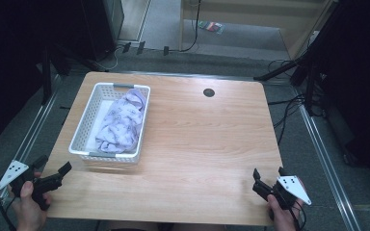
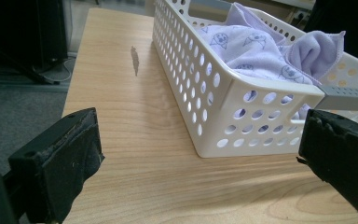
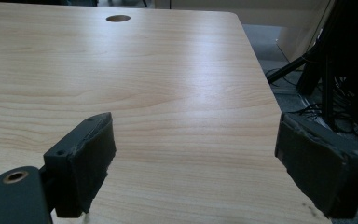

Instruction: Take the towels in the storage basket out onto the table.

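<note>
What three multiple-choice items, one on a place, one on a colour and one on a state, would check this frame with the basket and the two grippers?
1. Where does the white basket stand on the table?
A. on its left part
B. at its right edge
C. on the floor beside it

2. What colour is the cloth in the basket?
A. red
B. pale purple with a small print
C. black

3. How do the jaws of the left gripper and the right gripper stand?
A. both shut on the cloth
B. left shut, right open
C. both open and holding nothing

Answers:
1 A, the high view shows the basket on the left part of the table.
2 B, the left gripper view shows lilac fabric with printed figures.
3 C, each gripper view shows bare table between spread jaws.
</note>
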Tool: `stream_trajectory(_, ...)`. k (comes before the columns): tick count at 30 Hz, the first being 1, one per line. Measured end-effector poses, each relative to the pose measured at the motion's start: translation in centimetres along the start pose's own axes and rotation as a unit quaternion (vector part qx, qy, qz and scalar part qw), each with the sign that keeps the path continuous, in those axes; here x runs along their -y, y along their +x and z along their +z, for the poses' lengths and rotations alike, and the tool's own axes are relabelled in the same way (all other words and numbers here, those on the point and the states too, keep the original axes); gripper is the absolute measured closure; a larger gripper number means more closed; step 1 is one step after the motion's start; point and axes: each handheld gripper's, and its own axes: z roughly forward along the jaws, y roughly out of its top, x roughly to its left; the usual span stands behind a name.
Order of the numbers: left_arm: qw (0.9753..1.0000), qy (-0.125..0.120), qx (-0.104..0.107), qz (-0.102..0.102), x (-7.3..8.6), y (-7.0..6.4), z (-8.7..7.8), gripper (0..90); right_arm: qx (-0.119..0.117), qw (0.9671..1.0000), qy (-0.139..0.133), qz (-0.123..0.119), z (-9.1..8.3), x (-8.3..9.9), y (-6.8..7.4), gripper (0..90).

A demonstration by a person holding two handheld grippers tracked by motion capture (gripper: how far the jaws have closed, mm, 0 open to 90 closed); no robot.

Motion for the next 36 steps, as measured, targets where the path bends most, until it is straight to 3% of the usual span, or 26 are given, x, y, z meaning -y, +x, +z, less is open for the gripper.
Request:
stream_trajectory(5, 0.9999, -0.009, -0.003, -0.004, -0.6, -0.2, -0.4, 0.0, -0.001, 1.0000, 0.001, 0.000, 0.0, 0.0, 0.0, 12.3)
stream_trajectory(9, 0.9997, -0.020, -0.011, -0.002, -1.9, -0.9, -1.0, 0.0, -0.001, 1.0000, 0.001, 0.000, 0.0, 0.0, 0.0, 12.4)
stream_trajectory(11, 0.9996, -0.017, -0.020, 0.003, -2.7, -1.6, -1.0, 0.0, -0.001, 1.0000, 0.001, 0.000, 0.1, 0.0, 0.0, 12.4)
stream_trajectory(16, 0.9998, 0.004, -0.014, 0.015, -4.9, -3.4, -0.6, 0.0, -0.002, 1.0000, 0.004, -0.002, 0.1, 0.0, 0.0, 12.4)
stream_trajectory(26, 0.9982, 0.052, 0.015, 0.024, -8.9, -6.0, 2.6, 0.0, -0.002, 1.0000, 0.002, -0.003, 0.1, 0.0, 0.0, 12.4)
stream_trajectory(36, 0.9959, 0.075, 0.043, 0.028, -11.1, -7.3, 6.5, 0.0, -0.002, 1.0000, 0.003, -0.002, 0.1, -0.1, 0.0, 12.4)
